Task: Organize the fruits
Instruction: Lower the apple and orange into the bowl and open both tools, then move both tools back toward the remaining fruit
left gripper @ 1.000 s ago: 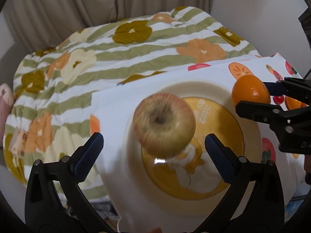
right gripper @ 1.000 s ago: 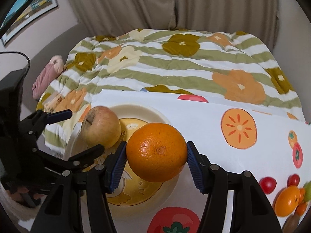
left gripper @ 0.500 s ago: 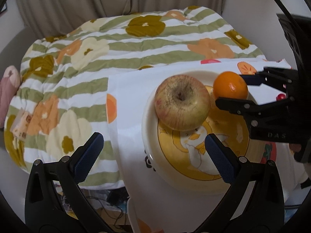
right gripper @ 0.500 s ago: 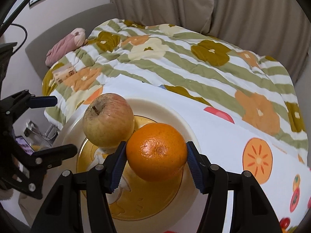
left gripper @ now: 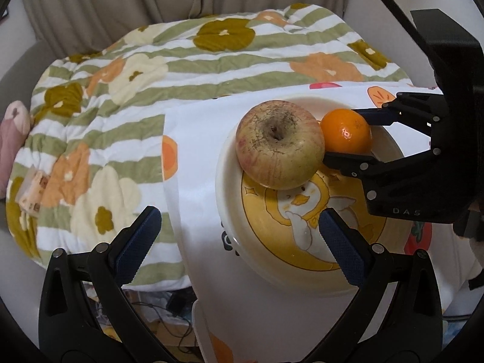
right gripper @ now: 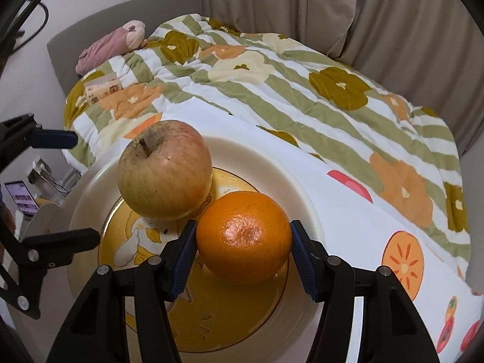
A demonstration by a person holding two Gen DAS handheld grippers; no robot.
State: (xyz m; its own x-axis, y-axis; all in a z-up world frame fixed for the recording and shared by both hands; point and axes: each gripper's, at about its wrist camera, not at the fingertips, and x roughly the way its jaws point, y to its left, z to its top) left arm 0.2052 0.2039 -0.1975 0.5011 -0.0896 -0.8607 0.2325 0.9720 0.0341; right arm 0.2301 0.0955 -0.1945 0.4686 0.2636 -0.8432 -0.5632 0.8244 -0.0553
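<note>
Left wrist view: left gripper (left gripper: 239, 230) spread wide, blue pads holding nothing, one finger over the quilt (left gripper: 127, 96), the other over the near rim of the plate (left gripper: 230, 227). Plate is cream with a yellow centre and a duck picture, sitting on a white fruit-print cloth (left gripper: 199, 187). Apple (left gripper: 279, 148) rests stem-dimple up on the far left part of the plate, ahead of the left gripper and well clear of both its pads. Orange (left gripper: 345, 130) sits just right of the apple, touching or nearly touching it, pinched between the fingers of the right gripper (left gripper: 348, 133), which comes in from the right side; lower finger runs under the apple's right edge. Right wrist view: right gripper (right gripper: 243, 242) closed on the orange (right gripper: 244, 237), blue pads pressed against both its sides. Orange is low over the yellow centre of the plate (right gripper: 302, 187); cannot tell whether it touches the plate surface. Apple (right gripper: 165, 169) lies just beyond and left of the orange, stem up, right beside the left pad, contact with the orange unclear. Left gripper (right gripper: 60, 187) visible at left edge, fingers far apart, empty, beside the plate rim. Quilt (right gripper: 302, 84) and a pink plush toy (right gripper: 112, 44) behind.
</note>
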